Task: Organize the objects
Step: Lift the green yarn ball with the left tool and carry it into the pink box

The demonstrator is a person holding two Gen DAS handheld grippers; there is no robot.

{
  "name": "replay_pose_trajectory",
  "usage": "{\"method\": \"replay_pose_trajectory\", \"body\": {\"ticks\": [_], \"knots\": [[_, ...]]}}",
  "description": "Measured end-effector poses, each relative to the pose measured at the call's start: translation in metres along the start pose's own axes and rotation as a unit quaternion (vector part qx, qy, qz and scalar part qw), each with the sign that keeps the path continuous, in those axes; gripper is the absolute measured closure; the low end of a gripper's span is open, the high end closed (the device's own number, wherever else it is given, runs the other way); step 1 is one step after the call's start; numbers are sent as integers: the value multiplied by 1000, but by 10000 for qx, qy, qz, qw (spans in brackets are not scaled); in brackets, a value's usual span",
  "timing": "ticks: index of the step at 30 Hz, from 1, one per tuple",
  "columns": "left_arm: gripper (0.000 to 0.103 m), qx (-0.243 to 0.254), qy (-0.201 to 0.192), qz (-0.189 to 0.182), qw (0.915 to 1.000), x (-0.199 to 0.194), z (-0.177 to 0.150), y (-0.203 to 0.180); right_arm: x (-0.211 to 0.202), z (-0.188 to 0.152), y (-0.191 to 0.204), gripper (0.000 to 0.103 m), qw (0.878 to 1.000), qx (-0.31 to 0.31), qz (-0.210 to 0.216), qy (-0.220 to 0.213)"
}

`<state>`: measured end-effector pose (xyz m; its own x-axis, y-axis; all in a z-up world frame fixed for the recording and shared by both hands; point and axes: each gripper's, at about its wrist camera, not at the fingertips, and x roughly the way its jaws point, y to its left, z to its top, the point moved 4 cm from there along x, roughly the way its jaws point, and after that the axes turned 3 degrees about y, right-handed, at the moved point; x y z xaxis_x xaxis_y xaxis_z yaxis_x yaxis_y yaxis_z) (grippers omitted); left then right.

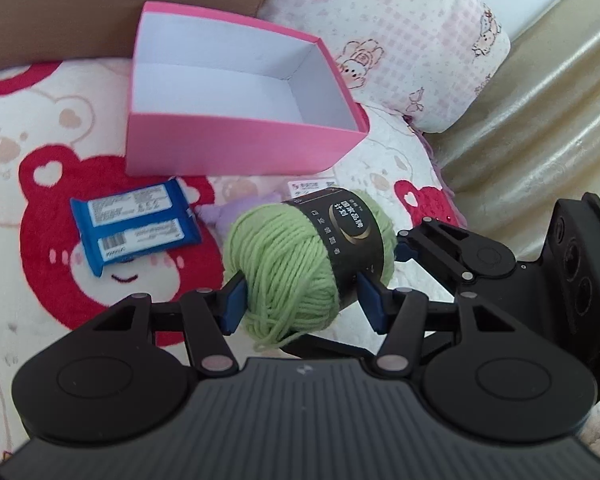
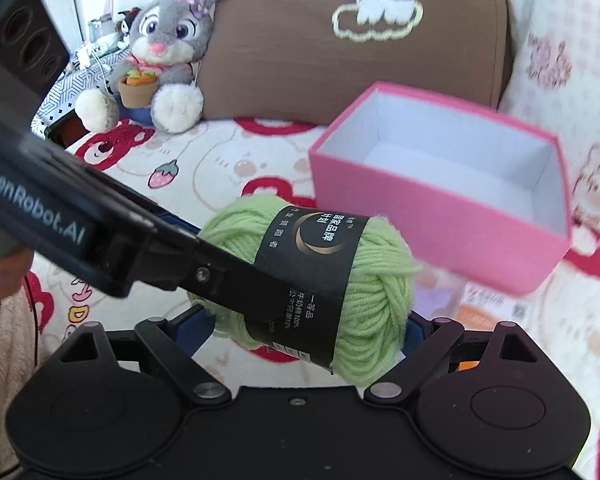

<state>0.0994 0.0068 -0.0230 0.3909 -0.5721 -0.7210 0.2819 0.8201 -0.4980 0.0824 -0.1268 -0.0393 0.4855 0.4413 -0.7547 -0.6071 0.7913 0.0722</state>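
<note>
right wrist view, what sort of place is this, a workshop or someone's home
Most likely a bedroom at home, with the work done on a bed. A fleece blanket printed with bears and strawberries covers the surface, a plush rabbit sits against a brown pillow, and a floral quilt lies bunched nearby.

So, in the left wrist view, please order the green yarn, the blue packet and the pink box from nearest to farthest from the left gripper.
1. Green yarn: held in the left gripper.
2. Blue packet: on the blanket, to the left.
3. Pink box: open, behind both.
</note>
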Motion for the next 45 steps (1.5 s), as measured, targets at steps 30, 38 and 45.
{"method": "replay_pose_trajectory", "body": {"ticks": [30,38,45], "knots": [[44,287,-300,174,9990,2,138,-40,-31,115,-80,18,9978,-369,-45,552],[44,280,-189,297,9990,56,182,-23,6,114,-128,26,9987,360,-373,-24],[44,116,-27,377,9992,106,217,1,53,125,-170,28,9949,922,-404,-66]]}}
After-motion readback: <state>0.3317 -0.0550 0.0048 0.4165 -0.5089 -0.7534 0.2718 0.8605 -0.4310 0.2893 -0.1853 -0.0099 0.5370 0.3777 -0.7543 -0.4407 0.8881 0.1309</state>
